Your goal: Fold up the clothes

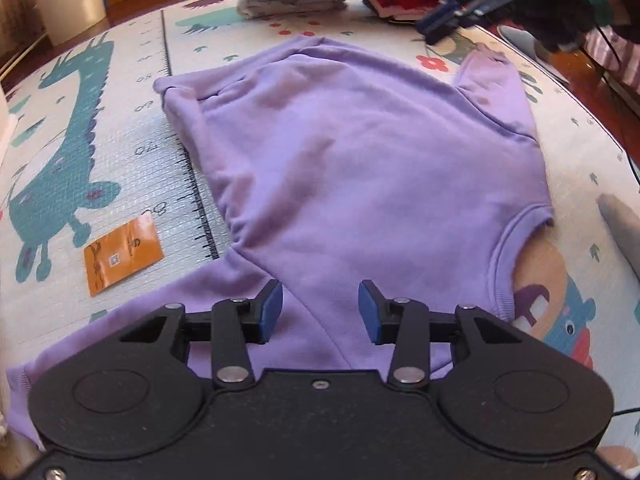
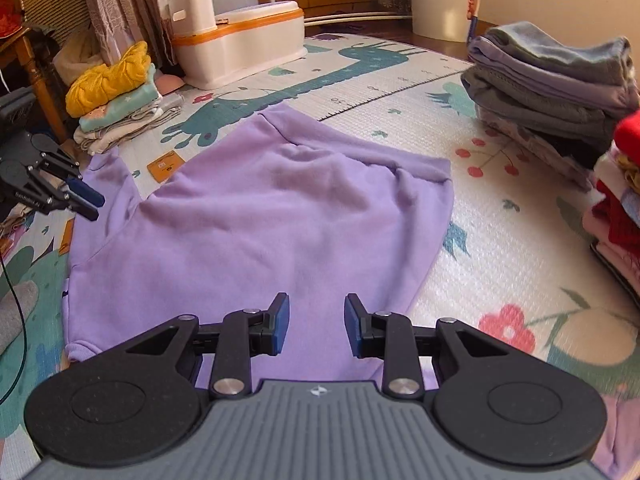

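A lilac sweatshirt [image 1: 360, 160] lies spread flat on a printed play mat [image 1: 120, 128], with one sleeve running out to the lower left in the left wrist view. My left gripper [image 1: 320, 310] hovers over the cloth where that sleeve joins the body. Its blue pads [image 1: 272, 308] stand apart with nothing between them. In the right wrist view the same sweatshirt [image 2: 280, 220] fills the middle. My right gripper [image 2: 316, 324] is open above its near edge and grips no fabric. The left gripper [image 2: 86, 196] shows at the far left there, and the right gripper [image 1: 440, 24] at the top right of the left wrist view.
A grey stack of folded clothes [image 2: 552, 80] and a red stack [image 2: 616, 200] stand at the right of the mat. A yellow and teal pile [image 2: 116, 100] and a white box with orange trim [image 2: 240, 40] sit at the back left. An orange packet [image 1: 124, 254] lies beside the sweatshirt.
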A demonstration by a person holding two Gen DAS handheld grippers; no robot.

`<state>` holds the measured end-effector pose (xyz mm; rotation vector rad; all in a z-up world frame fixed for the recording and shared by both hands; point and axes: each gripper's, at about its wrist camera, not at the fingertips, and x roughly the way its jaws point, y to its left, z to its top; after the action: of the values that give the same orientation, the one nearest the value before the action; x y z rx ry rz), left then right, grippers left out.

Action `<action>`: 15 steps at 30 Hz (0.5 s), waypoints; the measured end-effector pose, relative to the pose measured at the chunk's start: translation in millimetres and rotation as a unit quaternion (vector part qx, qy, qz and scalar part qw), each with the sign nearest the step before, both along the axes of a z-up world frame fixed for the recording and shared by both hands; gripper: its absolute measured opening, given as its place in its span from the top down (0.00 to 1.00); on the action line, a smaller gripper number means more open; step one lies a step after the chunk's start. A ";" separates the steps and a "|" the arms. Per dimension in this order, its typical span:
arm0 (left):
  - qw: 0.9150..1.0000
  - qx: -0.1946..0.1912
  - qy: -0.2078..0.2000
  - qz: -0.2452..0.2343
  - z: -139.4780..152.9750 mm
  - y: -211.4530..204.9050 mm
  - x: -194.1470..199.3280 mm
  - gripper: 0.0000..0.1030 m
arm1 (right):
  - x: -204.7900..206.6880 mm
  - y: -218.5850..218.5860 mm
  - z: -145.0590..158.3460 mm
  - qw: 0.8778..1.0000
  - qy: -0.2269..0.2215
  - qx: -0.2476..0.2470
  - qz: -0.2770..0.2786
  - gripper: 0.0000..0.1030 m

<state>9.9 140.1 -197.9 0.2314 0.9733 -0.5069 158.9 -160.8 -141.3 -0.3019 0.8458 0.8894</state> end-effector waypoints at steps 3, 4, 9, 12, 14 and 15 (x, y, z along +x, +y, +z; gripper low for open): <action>0.999 0.009 -0.006 -0.033 -9.2 -4.1 -8.7 0.61 | 42.5 37.1 15.7 0.998 -0.011 -0.022 0.056 0.69; 0.999 0.011 -0.007 -0.036 -12.9 -3.7 -10.5 0.64 | 56.1 51.6 20.9 0.997 -0.014 -0.030 0.075 0.69; 0.999 0.014 0.000 -0.045 -29.0 -1.6 -20.9 0.71 | 118.2 126.3 22.7 0.987 -0.056 -0.065 0.139 0.69; 0.998 0.026 0.009 -0.048 -40.5 -2.9 -26.9 0.71 | 138.6 169.9 8.0 0.978 -0.070 -0.072 0.184 0.62; 0.999 0.022 0.006 -0.037 -44.4 -1.5 -27.9 0.71 | 150.2 193.2 -3.5 0.977 -0.066 -0.072 0.192 0.61; 0.999 0.013 0.011 -0.029 -44.3 0.8 -26.3 0.71 | 156.5 202.6 -8.6 0.978 -0.059 -0.068 0.188 0.61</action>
<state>-16.4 140.9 -242.3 0.2784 0.9975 -0.5500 315.5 41.8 -149.9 -0.6442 0.7519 1.1542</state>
